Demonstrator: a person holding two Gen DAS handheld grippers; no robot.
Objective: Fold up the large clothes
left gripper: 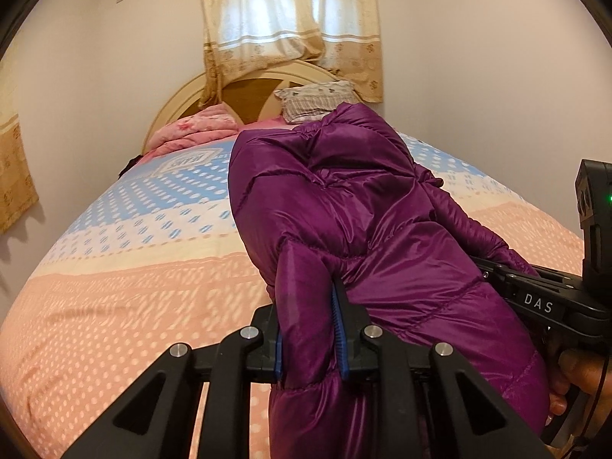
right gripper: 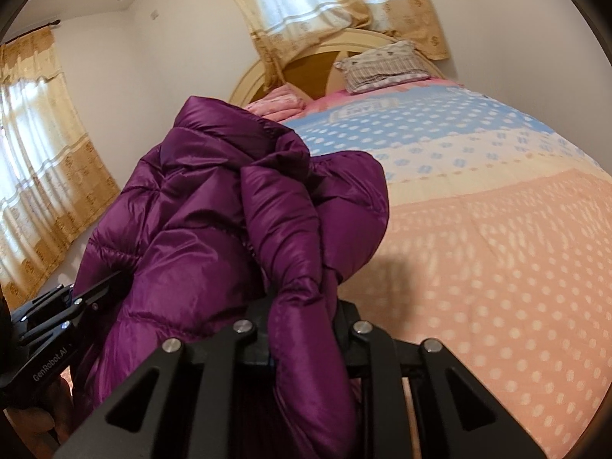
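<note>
A shiny purple quilted down jacket (left gripper: 355,210) hangs bunched between my two grippers above the bed. My left gripper (left gripper: 310,325) is shut on a fold of its edge, with fabric squeezed between the blue pads (left gripper: 338,329). In the right wrist view the same jacket (right gripper: 214,222) fills the left and middle, and my right gripper (right gripper: 302,313) is shut on another bunched fold. The right gripper's body shows at the right edge of the left wrist view (left gripper: 543,302). The left gripper's body shows at the lower left of the right wrist view (right gripper: 49,325). Both fingertips are mostly hidden by fabric.
A bed (left gripper: 114,287) with a pink, cream and blue dotted cover lies below. A folded pink blanket (left gripper: 191,130) and a patterned pillow (left gripper: 317,101) lie by the arched headboard (left gripper: 172,103). Curtained windows are behind the headboard (left gripper: 287,19) and on the left wall (right gripper: 34,153).
</note>
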